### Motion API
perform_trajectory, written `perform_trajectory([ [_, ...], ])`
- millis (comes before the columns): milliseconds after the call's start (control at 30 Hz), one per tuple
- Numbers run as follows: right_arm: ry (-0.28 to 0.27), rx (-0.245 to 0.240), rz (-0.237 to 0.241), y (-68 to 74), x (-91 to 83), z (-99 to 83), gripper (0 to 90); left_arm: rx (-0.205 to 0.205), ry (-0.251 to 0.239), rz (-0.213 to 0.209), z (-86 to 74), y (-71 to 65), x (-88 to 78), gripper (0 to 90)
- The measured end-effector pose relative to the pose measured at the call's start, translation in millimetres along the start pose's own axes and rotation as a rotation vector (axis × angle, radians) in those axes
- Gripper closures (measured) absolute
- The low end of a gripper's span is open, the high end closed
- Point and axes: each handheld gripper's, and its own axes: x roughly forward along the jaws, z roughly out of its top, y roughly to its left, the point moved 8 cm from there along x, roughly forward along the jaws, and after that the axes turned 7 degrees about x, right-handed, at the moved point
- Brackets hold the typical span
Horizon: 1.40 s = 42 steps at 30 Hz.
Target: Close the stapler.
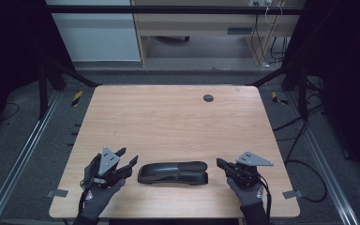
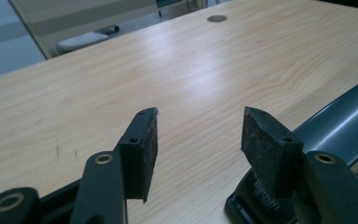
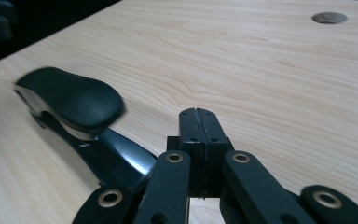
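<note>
High view: we see a black stapler (image 1: pixel 172 173) lying flat near the front edge of the wooden desk (image 1: pixel 168 122), long axis running side to side. Left gripper (image 1: pixel 127 158) sits just beside the stapler's left end, jaws parted, nothing between them. Left gripper view: we note the two pads (image 2: pixel 142 149) standing apart over bare wood, the stapler's (image 2: pixel 340 126) dark body passing just beside the right-hand jaw; we cannot tell whether they touch. Right gripper (image 1: pixel 220 163) sits just beside the stapler's right end. Right gripper view: we note its jaws (image 3: pixel 198 140) pressed together on nothing, the stapler (image 3: pixel 74 100) lying left of them. A round cable hole (image 1: pixel 208 98) marks the desk's far side.
</note>
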Motion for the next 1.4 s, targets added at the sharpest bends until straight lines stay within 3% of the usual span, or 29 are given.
perform_trajectory([
  [200, -0.027, 0.0, 0.047, 13.5, -1.6, 13.6, 90.0, -0.032, 0.024, 0.027, -16.1, 11.5, -1.5, 45.3],
  [367, -0.048, 0.01, 0.094, 25.6, -1.2, 22.1, 90.0, -0.04, 0.031, 0.035, -22.6, 13.3, -1.0, 45.4],
  [667, -0.011, 0.014, 0.151, 42.6, 9.6, 16.2, 90.0, -0.06, 0.035, 0.047, -28.5, 17.5, -1.2, 45.4],
  [967, -0.013, 0.008, 0.157, 46.1, 11.0, 15.5, 89.8, -0.063, 0.049, 0.048, -33.8, 17.1, 2.2, 45.5],
  [1067, 0.01, -0.006, 0.145, 43.6, 13.2, 10.4, 89.9, -0.072, 0.046, 0.05, -34.4, 19.3, 1.2, 45.5],
  [1233, 0.022, 0.012, 0.148, 39.6, 15.4, 4.8, 90.0, -0.084, 0.047, 0.056, -36.6, 22.7, 0.5, 45.5],
  [1400, 0.055, -0.022, 0.108, 38.5, 18.1, -1.0, 90.0, -0.08, 0.053, 0.053, -37.7, 21.3, 1.7, 45.5],
])
